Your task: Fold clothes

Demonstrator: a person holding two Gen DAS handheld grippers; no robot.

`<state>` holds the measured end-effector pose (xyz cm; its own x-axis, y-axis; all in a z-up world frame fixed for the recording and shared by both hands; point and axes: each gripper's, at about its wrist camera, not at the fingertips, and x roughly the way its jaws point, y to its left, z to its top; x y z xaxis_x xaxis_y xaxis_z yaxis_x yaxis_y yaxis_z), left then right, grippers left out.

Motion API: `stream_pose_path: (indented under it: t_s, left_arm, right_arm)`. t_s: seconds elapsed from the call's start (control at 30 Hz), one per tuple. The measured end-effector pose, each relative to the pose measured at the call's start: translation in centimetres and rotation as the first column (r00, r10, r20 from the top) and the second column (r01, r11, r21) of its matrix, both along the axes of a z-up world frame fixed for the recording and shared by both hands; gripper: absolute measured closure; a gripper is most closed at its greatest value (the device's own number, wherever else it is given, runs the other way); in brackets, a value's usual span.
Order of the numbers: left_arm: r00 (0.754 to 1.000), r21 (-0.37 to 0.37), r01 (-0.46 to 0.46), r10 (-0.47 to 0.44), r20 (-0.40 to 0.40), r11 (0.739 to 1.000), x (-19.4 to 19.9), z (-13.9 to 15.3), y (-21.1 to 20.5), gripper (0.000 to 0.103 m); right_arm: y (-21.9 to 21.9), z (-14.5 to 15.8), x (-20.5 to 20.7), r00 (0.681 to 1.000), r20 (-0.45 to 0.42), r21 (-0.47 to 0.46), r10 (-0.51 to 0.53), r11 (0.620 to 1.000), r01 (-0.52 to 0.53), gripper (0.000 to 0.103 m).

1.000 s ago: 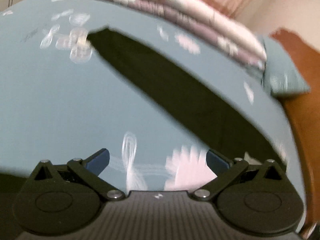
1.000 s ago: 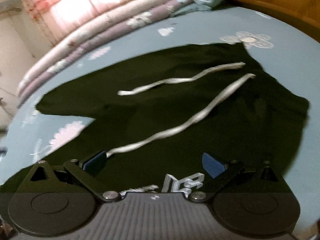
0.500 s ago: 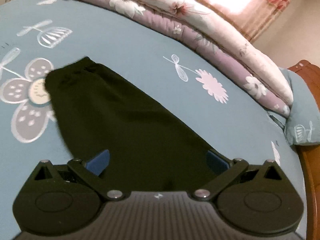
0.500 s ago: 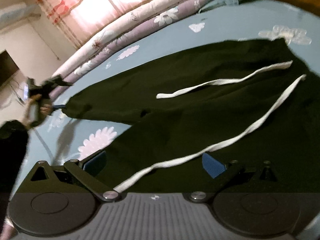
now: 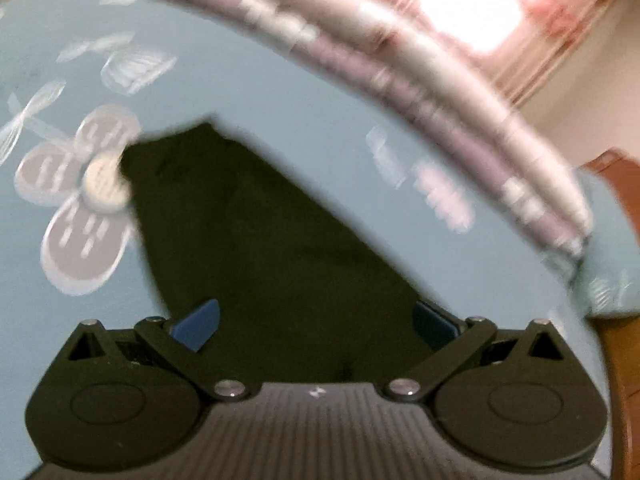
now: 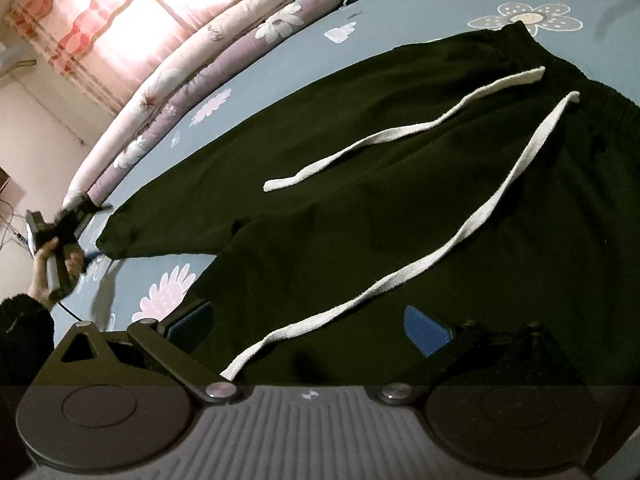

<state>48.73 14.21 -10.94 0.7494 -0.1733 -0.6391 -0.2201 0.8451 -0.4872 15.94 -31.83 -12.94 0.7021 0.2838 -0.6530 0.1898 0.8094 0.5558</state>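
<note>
Black trousers (image 6: pixel 400 200) lie flat on a blue flowered bed sheet (image 6: pixel 360 36), with two white drawstrings (image 6: pixel 400 132) trailing from the waistband at the right. My right gripper (image 6: pixel 308 330) hovers open over the near trouser leg, and the longer drawstring (image 6: pixel 460 240) ends just by its left finger. In the left wrist view, blurred by motion, one black trouser leg (image 5: pixel 260 240) runs away to its cuff. My left gripper (image 5: pixel 316 322) is open above that leg, nothing between its fingers. In the right wrist view the left gripper (image 6: pixel 86 256) sits at the far cuff, held in a hand.
Rolled pink and purple flowered quilts (image 6: pixel 224 52) lie along the far side of the bed under a bright curtained window (image 6: pixel 120 4). A blue pillow (image 5: pixel 608 248) and a wooden headboard (image 5: pixel 624 320) stand at the right. A dark sleeve (image 6: pixel 24 332) shows at the left.
The left gripper has swung over the trouser leg towards its cuff and is still moving. The right gripper has risen and pulled back, so more of the trousers shows.
</note>
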Motion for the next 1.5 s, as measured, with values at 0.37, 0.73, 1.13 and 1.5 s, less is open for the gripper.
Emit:
stream_pose_path:
  t_s: [0.37,0.73,1.13,1.5]
  left_arm:
    - [0.999,-0.009,-0.044,0.044,-0.006,0.999,5.6,-4.4,1.0,0.001]
    - [0.999,0.031,0.049,-0.048,-0.022,0.998,4.4,-2.6,-1.9,0.001]
    - [0.992,-0.025,0.119,-0.12,-0.046,0.993,3.5,-2.8,-3.7,0.001]
    - [0.985,0.046,0.156,-0.152,-0.082,0.987,0.3,2.3,-6.6,0.001]
  right_arm:
    - [-0.1,-0.5,0.5,1.0,0.009,-0.019,0.018,1.0,-0.018,0.0]
    - [0.1,-0.5,0.4,1.0,0.012,-0.034,0.023,0.999,-0.022,0.0]
    - [0.2,-0.4,0.4,0.999,0.009,-0.048,0.031,0.998,-0.031,0.0]
    - [0.3,0.3,0.0,0.998,0.011,-0.023,0.056,0.998,-0.056,0.0]
